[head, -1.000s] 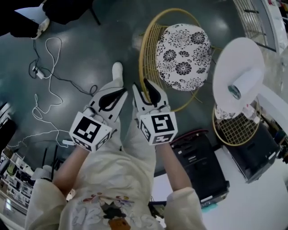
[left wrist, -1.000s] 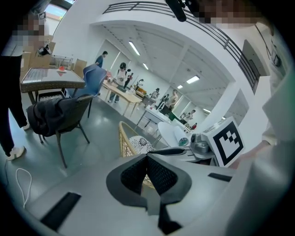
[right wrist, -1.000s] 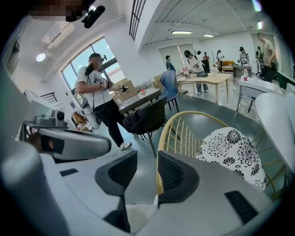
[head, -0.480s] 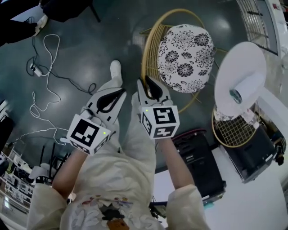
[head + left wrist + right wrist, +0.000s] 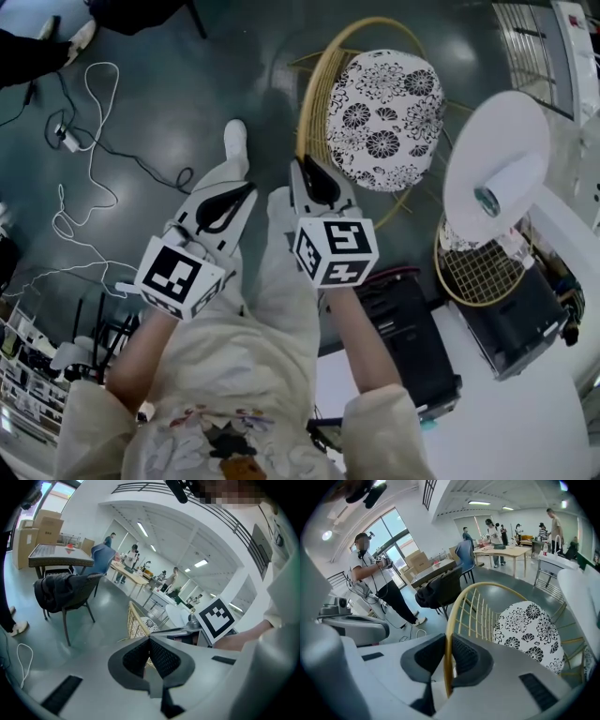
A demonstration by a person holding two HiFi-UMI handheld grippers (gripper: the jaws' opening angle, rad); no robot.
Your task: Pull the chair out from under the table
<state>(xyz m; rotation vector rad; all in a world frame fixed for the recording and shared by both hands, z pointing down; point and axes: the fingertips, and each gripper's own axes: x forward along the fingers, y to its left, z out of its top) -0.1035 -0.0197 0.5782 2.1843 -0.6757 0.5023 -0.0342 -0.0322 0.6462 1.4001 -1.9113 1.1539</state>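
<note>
Inside the just-closing right hand-held gripper [image 5: 448, 638] — lies the chair rim [image 5: 453, 613].

Left gripper [image 5: 246, 190] tilted down, fingers together; right gripper [image 5: 305, 171] beside it, fingers just closing on chair rim [image 5: 450, 618].

The white table [image 5: 506, 122] hid most of the second wire chair [image 5: 473, 272] tucked under it, and the legs of the gold chair [image 5: 314, 103] were mostly lost under its flowered cushion [image 5: 384, 117]. People [image 5: 494, 529] way back in the right gripper view were too tiny to make out.
</note>
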